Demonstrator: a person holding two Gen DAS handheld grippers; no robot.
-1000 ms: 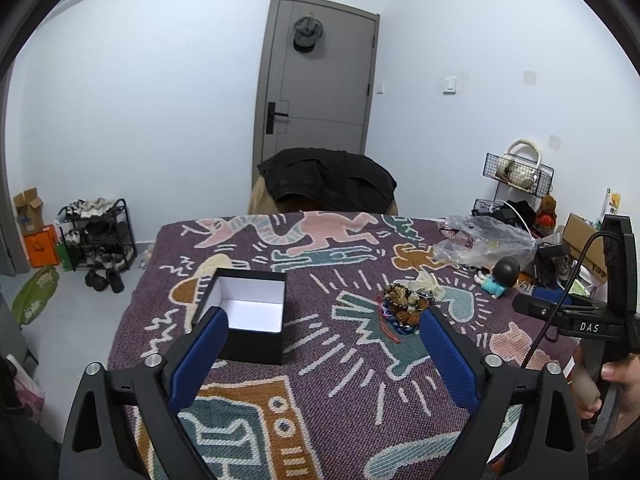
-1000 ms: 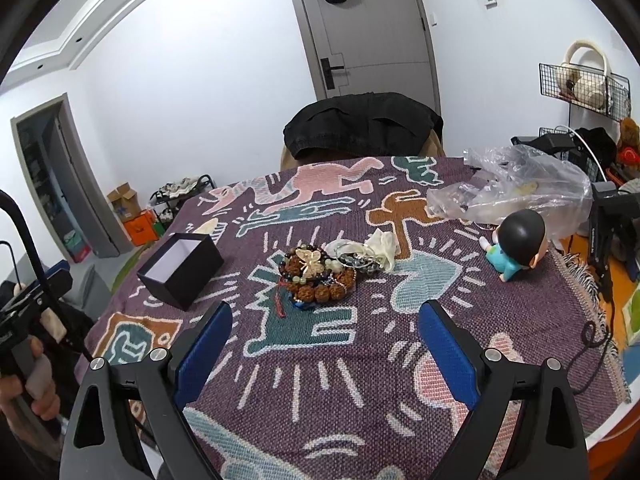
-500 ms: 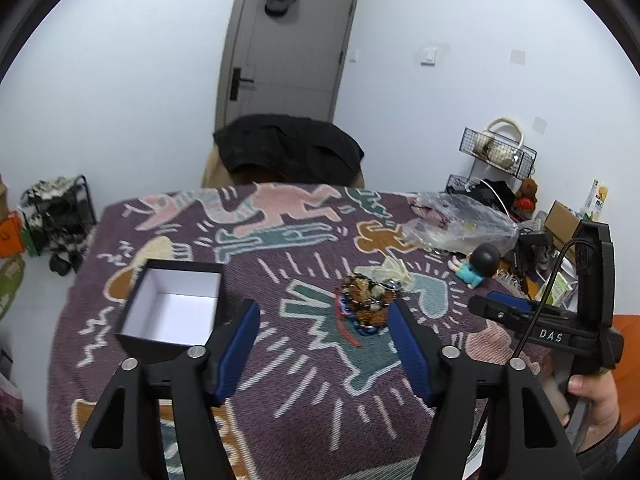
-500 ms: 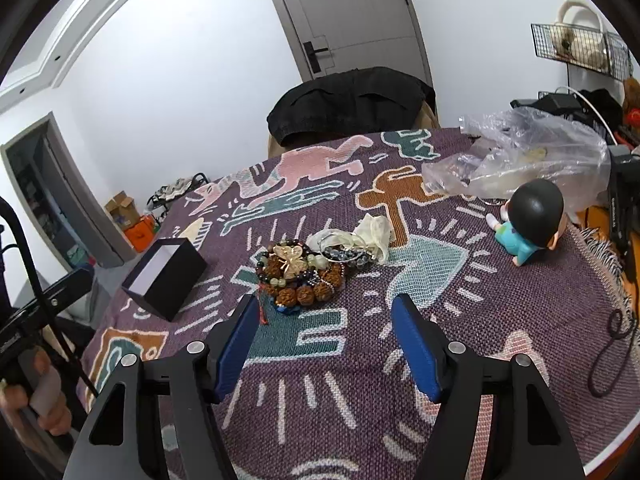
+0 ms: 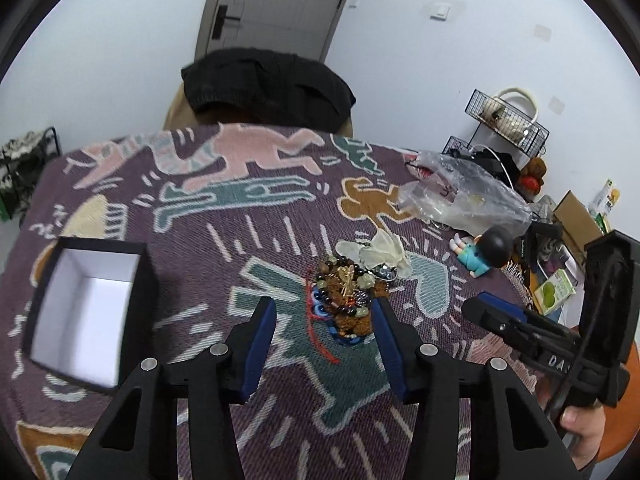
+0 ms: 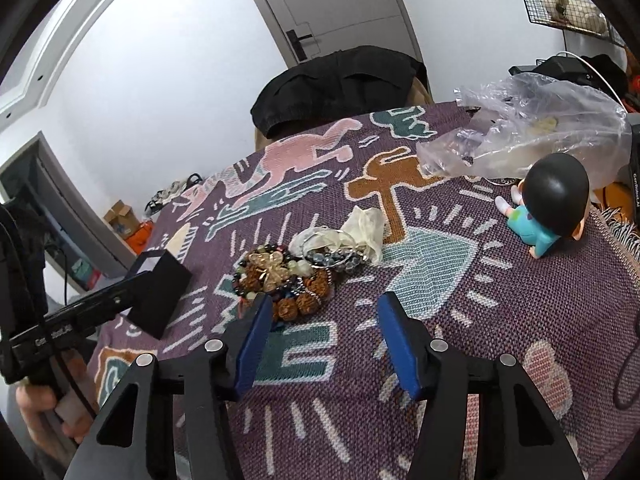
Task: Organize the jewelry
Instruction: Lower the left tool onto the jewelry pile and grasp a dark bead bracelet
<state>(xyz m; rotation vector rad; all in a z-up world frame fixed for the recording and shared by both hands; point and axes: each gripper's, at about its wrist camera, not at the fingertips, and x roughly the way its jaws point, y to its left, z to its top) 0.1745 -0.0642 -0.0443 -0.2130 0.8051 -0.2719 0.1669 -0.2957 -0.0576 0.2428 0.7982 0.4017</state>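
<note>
A heap of bead bracelets and jewelry lies mid-table on the patterned cloth; it also shows in the right wrist view. A pale gauze pouch lies at its far edge. An open black box with a white inside stands to the left; in the right wrist view it is partly hidden behind the left gripper. My left gripper is open and empty, just short of the heap. My right gripper is open and empty, its left finger by the heap's near edge.
A clear plastic bag and a black-haired doll figure lie at the right of the table. A black jacket hangs on a chair behind the far edge. A wire rack stands by the wall.
Both grippers have moved forward and down toward the jewelry heap, and their fingers have narrowed. Nothing has been picked up.
</note>
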